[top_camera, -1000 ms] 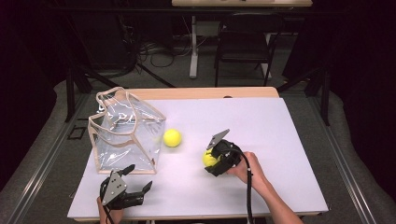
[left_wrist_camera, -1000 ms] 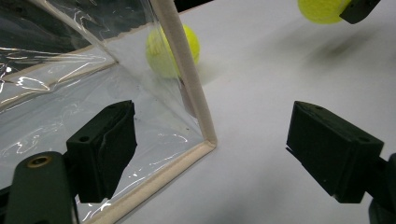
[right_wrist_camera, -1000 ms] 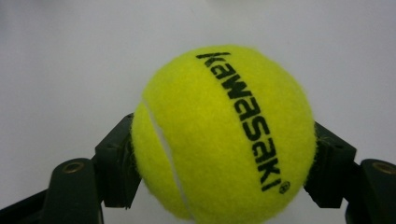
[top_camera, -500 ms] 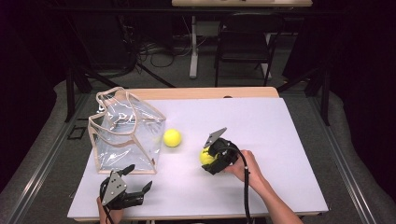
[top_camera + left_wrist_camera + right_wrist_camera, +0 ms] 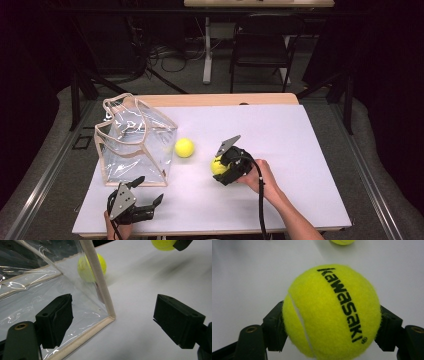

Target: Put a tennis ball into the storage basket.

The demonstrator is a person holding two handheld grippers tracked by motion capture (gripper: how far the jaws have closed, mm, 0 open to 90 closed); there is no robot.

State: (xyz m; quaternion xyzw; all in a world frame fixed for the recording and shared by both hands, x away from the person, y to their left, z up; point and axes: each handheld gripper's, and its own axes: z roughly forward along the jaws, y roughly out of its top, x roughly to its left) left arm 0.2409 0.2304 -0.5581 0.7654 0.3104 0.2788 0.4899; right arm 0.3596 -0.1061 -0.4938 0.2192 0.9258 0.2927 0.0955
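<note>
High view: a clear plastic bag (image 5: pixel 134 145) with beige trim and handles stands on the left half of the white table (image 5: pixel 300 150), its open top facing up and slightly away; nothing can be made out inside it. Just to the right of the bag, apart from it, a loose tennis ball (image 5: pixel 184 147) lies on the table. Farther right and a little nearer, the right gripper (image 5: pixel 224 167) is closed on a second tennis ball (image 5: pixel 217 165), its jaws pressing both sides. The left gripper (image 5: pixel 145 197) sits at the near left edge, jaws spread with nothing between them, pointing at the bag's near corner.

The right gripper view brings up what the high view cannot: the held ball (image 5: pixel 332 312) carries black lettering reading "kawasaki" and a white seam, and the loose ball (image 5: pixel 342 241) peeks in at the far edge. The left gripper view shows the bag's trimmed corner (image 5: pixel 100 290) standing between the open jaws, with the loose ball (image 5: pixel 91 267) partly seen through the clear plastic.

The room beyond the table is dim, with a dark chair (image 5: pixel 260 50), cables on the grey floor (image 5: pixel 175 70) and a white desk leg (image 5: pixel 206 50).
</note>
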